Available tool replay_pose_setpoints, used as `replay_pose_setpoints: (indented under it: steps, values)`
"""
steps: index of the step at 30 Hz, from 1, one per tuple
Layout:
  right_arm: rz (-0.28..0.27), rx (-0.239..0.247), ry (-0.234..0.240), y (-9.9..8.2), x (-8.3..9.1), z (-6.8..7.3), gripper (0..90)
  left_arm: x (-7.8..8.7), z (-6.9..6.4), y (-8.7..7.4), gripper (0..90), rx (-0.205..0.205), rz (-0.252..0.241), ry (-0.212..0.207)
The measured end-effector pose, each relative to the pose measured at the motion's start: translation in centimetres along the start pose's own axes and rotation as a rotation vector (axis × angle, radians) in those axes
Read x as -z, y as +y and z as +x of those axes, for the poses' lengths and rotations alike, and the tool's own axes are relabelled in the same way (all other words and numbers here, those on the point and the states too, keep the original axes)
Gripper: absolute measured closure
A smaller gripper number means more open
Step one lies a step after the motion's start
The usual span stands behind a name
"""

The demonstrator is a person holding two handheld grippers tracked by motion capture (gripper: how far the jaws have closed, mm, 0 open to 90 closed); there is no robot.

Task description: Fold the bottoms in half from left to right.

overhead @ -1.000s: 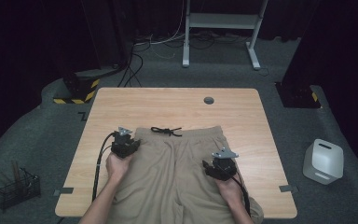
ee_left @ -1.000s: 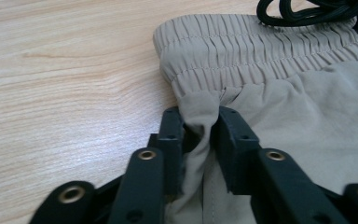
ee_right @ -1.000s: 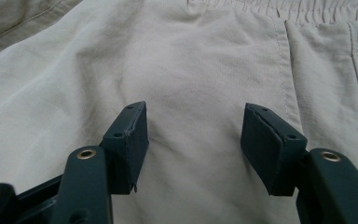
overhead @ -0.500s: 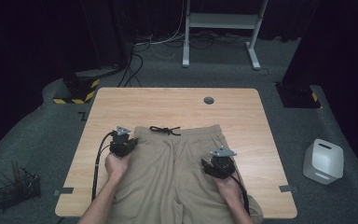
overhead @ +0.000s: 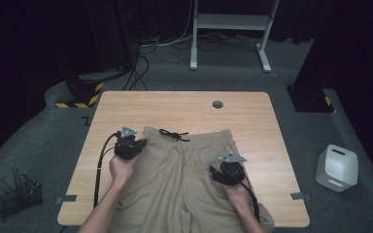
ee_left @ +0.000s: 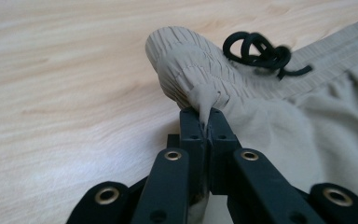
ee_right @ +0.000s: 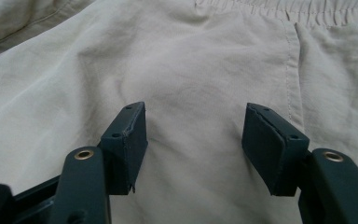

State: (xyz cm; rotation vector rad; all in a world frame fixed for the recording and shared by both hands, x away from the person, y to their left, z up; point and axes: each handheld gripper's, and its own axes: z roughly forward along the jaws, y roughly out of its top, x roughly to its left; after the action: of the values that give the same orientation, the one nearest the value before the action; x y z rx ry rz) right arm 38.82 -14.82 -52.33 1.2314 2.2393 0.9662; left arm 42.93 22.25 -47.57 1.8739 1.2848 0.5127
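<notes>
White box (overhead: 337, 168), wire basket (overhead: 18, 197) on floor

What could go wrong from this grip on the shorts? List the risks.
1. The left gripper pinches only a thin fold at the waistband corner of the shorts; it may slip out when lifted.
2. The right gripper stands open above the cloth, so one-sided lifting could drag and bunch the shorts.
3. The black drawstring lies loose near the pinched corner and might snag or be pulled along.
</notes>
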Motion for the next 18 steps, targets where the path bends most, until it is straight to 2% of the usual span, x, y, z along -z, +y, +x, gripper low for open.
replay_pose_setpoints:
  steps: [5,9,13,14,18]
  values:
    - [0.001,0.004,0.007,0.2,-0.3,0.1,40.1,0.6,-0.4,0.9,87.8,-0.006,-0.023,-0.017]
    - [-0.001,0.006,0.009,0.4,-0.5,0.2,40.0,0.9,-0.7,1.4,87.8,0.007,-0.038,-0.037]
    - [-0.001,0.007,0.008,0.4,-0.5,0.2,40.1,1.3,-1.7,1.9,87.8,-0.011,-0.058,-0.064]
    - [-0.001,0.007,0.008,0.4,-0.5,0.2,40.1,1.4,-2.4,2.3,87.8,-0.02,-0.068,-0.088]
    - [-0.001,0.006,0.008,0.4,-0.5,0.2,40.1,1.4,-4.2,3.5,87.8,-0.042,-0.084,-0.131]
